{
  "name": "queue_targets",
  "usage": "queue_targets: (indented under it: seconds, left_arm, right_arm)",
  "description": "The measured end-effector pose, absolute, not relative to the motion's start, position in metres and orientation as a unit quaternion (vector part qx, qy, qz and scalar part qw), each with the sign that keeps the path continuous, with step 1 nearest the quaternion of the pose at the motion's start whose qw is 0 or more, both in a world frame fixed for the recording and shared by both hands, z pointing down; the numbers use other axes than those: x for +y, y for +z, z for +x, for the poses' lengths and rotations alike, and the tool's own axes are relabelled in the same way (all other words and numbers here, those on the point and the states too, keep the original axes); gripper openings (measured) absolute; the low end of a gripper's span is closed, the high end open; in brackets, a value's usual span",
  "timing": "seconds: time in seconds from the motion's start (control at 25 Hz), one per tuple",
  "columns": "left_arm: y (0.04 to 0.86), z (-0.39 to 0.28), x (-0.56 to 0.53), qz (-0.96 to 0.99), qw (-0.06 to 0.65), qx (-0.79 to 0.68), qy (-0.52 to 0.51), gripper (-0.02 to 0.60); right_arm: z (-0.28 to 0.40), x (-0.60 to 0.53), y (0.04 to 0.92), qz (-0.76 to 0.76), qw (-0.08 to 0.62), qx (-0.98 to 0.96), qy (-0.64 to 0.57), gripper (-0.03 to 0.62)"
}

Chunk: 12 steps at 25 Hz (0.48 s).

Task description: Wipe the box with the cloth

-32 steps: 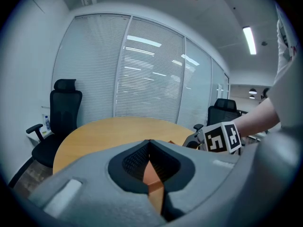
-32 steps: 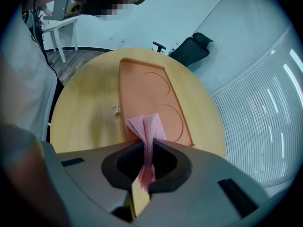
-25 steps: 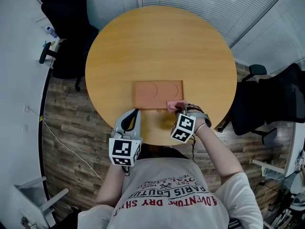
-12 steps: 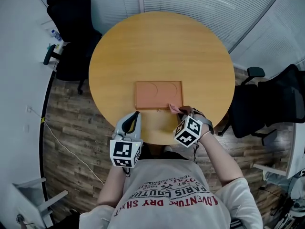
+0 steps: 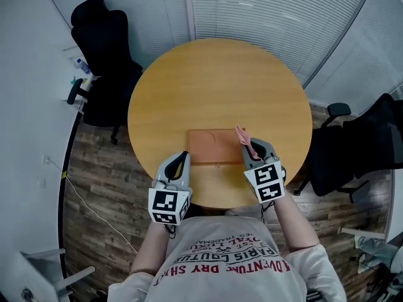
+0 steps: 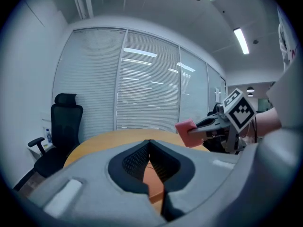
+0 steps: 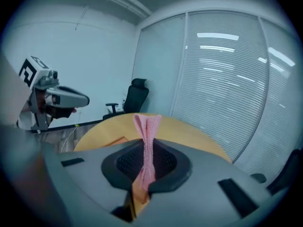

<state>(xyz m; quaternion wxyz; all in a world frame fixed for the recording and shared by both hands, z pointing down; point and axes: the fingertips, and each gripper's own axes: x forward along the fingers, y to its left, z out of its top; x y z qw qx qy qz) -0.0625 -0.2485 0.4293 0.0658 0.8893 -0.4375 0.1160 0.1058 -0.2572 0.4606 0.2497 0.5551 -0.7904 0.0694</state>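
A flat brown box [image 5: 212, 146] lies on the round wooden table [image 5: 214, 80], near its front edge. My right gripper [image 5: 246, 148] is shut on a pink cloth [image 5: 241, 134], held up in the air over the box's right end. In the right gripper view the cloth [image 7: 147, 137] stands folded and pinched between the jaws, with the box [image 7: 117, 141] below. My left gripper [image 5: 182, 156] is shut with nothing in it, raised at the box's front left. The left gripper view shows the cloth [image 6: 186, 133] and a strip of the box [image 6: 153, 176].
Black office chairs stand at the far left [image 5: 104, 55] and at the right [image 5: 352, 143] of the table. Window blinds [image 5: 277, 11] run behind it. A white cable [image 5: 88, 194] lies on the wooden floor at the left.
My right gripper has lifted the pink cloth off the box's front right corner and turned its jaws forward. The left gripper has stayed shut in about the same place.
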Motion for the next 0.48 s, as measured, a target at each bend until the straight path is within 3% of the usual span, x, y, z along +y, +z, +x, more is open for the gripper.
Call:
queue_targets:
  seconds: [0.28, 0.48]
  left_arm:
    - [0.404, -0.069, -0.273, 0.893, 0.052, -0.436, 0.098, 0.009]
    - [0.395, -0.067, -0.29, 0.897, 0.044, -0.429, 0.092, 0.009]
  right_arm:
    - [0.112, -0.268, 0.402, 0.609, 0.099, -0.785, 0.057, 0.032]
    - [0.118, -0.276, 0.385, 0.618, 0.053, -0.783, 0.044, 0.029]
